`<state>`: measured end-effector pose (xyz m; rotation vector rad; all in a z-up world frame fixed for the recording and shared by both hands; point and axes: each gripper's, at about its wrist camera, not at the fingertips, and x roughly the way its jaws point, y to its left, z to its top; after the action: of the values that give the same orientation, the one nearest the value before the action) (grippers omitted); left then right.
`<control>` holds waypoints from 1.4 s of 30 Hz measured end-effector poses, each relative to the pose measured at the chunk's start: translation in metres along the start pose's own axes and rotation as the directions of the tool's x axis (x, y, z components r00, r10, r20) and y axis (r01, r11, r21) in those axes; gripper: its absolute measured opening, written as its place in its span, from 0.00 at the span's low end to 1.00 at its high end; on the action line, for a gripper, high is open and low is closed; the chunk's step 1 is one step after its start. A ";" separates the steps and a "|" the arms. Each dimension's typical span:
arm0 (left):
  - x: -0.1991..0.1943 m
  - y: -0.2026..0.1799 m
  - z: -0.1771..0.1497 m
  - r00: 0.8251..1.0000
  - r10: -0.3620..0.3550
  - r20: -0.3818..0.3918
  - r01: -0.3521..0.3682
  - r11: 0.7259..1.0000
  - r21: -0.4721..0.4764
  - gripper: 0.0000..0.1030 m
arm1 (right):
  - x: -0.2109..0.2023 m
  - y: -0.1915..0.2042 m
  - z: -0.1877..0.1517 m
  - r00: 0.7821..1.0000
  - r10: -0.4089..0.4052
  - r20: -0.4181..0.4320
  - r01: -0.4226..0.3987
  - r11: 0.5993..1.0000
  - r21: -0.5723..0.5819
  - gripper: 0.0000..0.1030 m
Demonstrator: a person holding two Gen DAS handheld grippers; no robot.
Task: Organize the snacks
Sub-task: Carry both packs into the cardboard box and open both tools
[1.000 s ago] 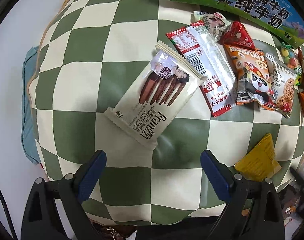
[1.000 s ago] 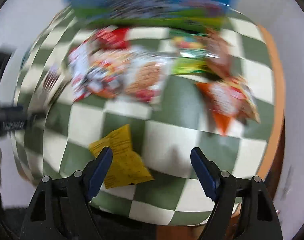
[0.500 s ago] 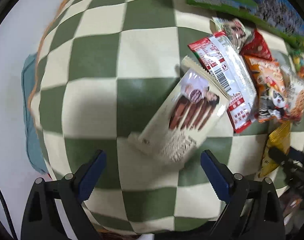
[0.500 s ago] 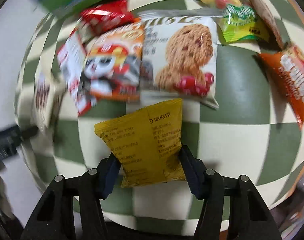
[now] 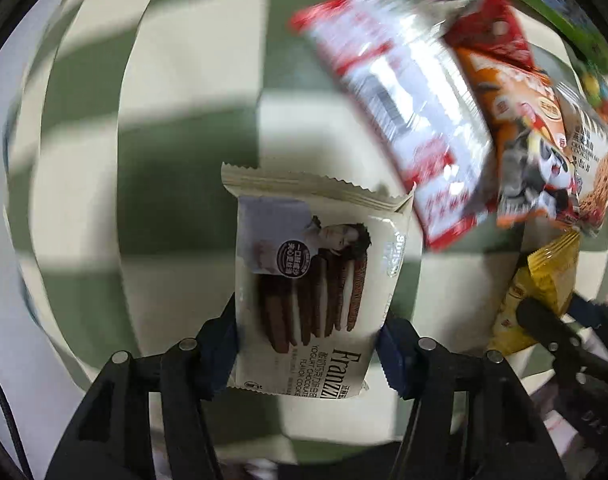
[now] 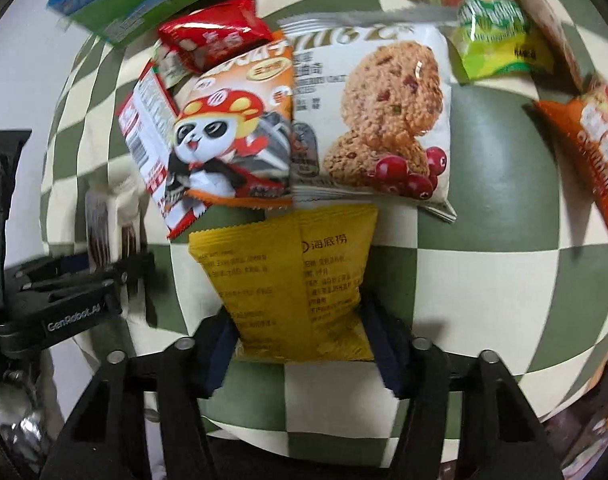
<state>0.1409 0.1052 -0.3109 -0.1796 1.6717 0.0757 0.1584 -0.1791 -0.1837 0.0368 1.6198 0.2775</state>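
Note:
My left gripper [image 5: 308, 344] is shut on a cream Franzzi chocolate cookie pack [image 5: 316, 280], its sides pinched between the jaws. My right gripper [image 6: 299, 344] is shut on a yellow snack packet [image 6: 291, 280]; that packet also shows at the right edge of the left wrist view [image 5: 540, 292]. Beyond lie a red-and-white packet [image 5: 408, 108], an orange panda packet [image 6: 231, 128], a white cranberry oat cookie pack [image 6: 376, 120] and a small red packet [image 6: 215, 36]. The left gripper shows at the left in the right wrist view [image 6: 75, 292].
Everything lies on a green-and-cream checked cloth [image 6: 500, 184]. A green-and-blue milk carton [image 6: 123, 8] lies along the far edge. A green candy bag [image 6: 500, 36] and an orange packet [image 6: 592, 148] lie at the right. The cloth ends in bare white surface at the left [image 5: 7, 216].
The left gripper has moved onto the Franzzi pack and closed on it. The right gripper still grips the yellow packet, which now sits nearer the panda and oat cookie packs.

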 end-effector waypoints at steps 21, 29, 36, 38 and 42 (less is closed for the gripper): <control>-0.044 -0.024 -0.048 0.986 -0.020 0.167 0.025 0.999 -0.028 0.54 | -0.014 0.033 -0.020 0.997 0.067 0.025 -0.066 0.997 -0.044 0.51; -0.173 -0.051 -0.019 0.923 -0.174 0.343 0.175 0.984 0.030 0.54 | -0.119 0.016 0.006 0.962 0.212 0.172 -0.209 0.977 -0.033 0.51; -0.254 -0.106 0.106 0.889 -0.192 0.416 0.168 0.981 0.094 0.55 | -0.207 -0.010 0.112 0.914 0.187 0.360 -0.187 0.982 -0.037 0.51; -0.256 -0.115 0.137 0.894 -0.175 0.413 0.148 0.984 0.096 0.55 | -0.220 -0.019 0.155 0.912 0.134 0.388 -0.134 0.991 -0.027 0.51; -0.254 -0.128 0.209 0.922 -0.111 0.370 0.083 0.992 0.092 0.55 | -0.220 -0.036 0.238 0.929 0.062 0.364 -0.063 0.998 -0.009 0.51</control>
<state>0.3920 0.0299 -0.0750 -0.1794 1.2781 -0.0268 0.4143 -0.2194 0.0146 0.1354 1.2499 0.2984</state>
